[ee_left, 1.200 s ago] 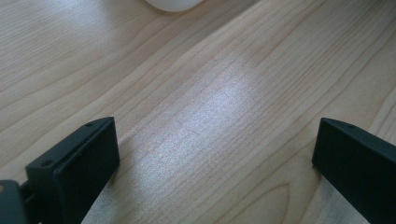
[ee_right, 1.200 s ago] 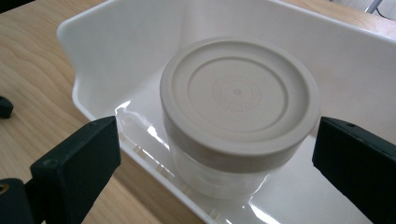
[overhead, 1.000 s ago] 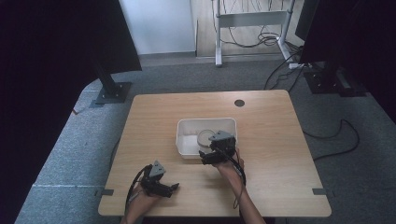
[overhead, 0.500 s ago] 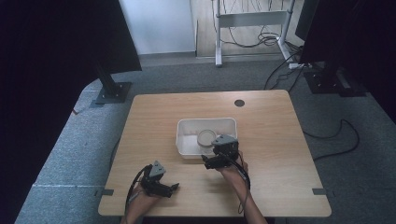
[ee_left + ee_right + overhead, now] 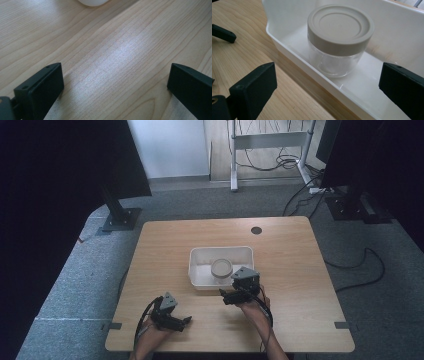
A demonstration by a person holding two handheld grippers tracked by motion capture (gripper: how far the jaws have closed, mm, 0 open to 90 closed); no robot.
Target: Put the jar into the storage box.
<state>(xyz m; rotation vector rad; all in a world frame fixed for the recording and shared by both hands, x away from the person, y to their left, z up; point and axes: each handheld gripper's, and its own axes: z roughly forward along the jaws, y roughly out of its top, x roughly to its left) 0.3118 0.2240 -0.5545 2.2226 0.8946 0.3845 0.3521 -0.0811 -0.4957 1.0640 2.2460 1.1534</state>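
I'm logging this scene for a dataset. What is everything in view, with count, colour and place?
Jar: 1, clear with a beige lid, upright inside the tray, near its front wall.
Tray: 1, white, middle of the table.
Table: 1, light wood, on grey carpet; a dark round hole near its far edge.
Dark stands: 2, black, on the floor at the far left and far right.
White frame: 1, behind the table, with black cables under it.
Left gripper: 1, black fingers wide apart over bare wood, near the front left edge.
Right gripper: 1, black fingers wide apart, facing the jar from outside the tray's front wall.
Hands: 2, at the near edge, each holding a gripper.
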